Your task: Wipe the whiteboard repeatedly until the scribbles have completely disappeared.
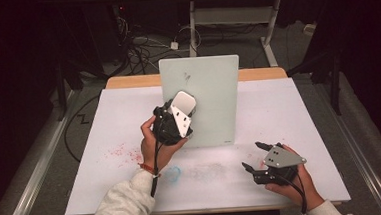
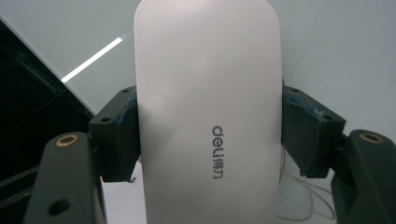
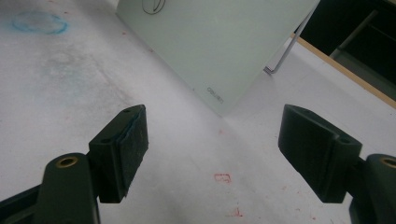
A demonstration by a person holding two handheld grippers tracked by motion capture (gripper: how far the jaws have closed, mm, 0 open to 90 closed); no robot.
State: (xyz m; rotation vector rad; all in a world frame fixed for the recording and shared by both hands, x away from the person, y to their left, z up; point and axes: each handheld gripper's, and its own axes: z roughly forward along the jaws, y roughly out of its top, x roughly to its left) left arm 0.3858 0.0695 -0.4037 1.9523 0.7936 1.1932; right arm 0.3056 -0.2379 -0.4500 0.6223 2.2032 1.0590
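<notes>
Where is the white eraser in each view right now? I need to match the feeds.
High view: the white eraser is at centre, in the left gripper, raised against the whiteboard.
Left gripper view: the eraser runs up the middle, clamped between both jaws.
Right gripper view: look to the other two for it; here the jaws stand open over the table.
Shared landmark: the whiteboard, also.

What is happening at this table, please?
A person works at a white table with a tool in each hand. The left tool is shut on a white Deli board eraser and holds it up against a small standing glass whiteboard, which carries a small dark scribble. The right tool rests open on the table, holding nothing.
</notes>
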